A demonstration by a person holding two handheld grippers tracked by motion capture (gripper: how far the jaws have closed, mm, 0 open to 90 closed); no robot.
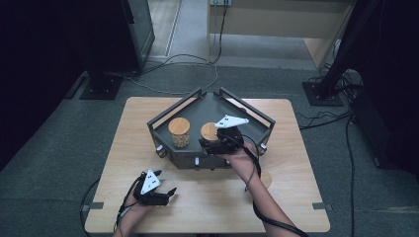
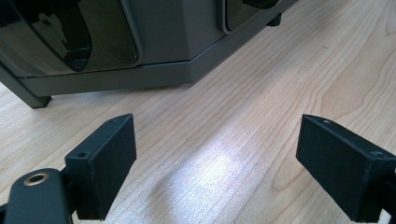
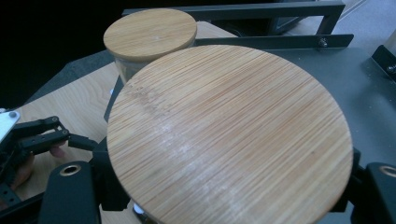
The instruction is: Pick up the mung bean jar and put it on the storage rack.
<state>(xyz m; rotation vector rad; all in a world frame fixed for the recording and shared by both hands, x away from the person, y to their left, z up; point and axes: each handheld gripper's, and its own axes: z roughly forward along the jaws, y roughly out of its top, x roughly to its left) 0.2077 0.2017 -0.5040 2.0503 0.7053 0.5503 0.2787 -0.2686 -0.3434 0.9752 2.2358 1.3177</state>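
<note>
Gripping the glass jar with round bamboo lid (image 3: 229, 135) below its lid, the right tool (image 1: 217, 144) pinches it inside the dark metal tray (image 1: 257, 116). Glass is probably rigid, slippery, fragile. Left tool (image 2: 217, 154) rests spread on the desk (image 2: 261, 93).

A light wooden counter (image 1: 123, 163) carries a dark grey angular tray (image 1: 163, 129) near its centre, toward twelve o'clock. The left gripper (image 1: 170, 191) rests on the counter at seven o'clock.
</note>
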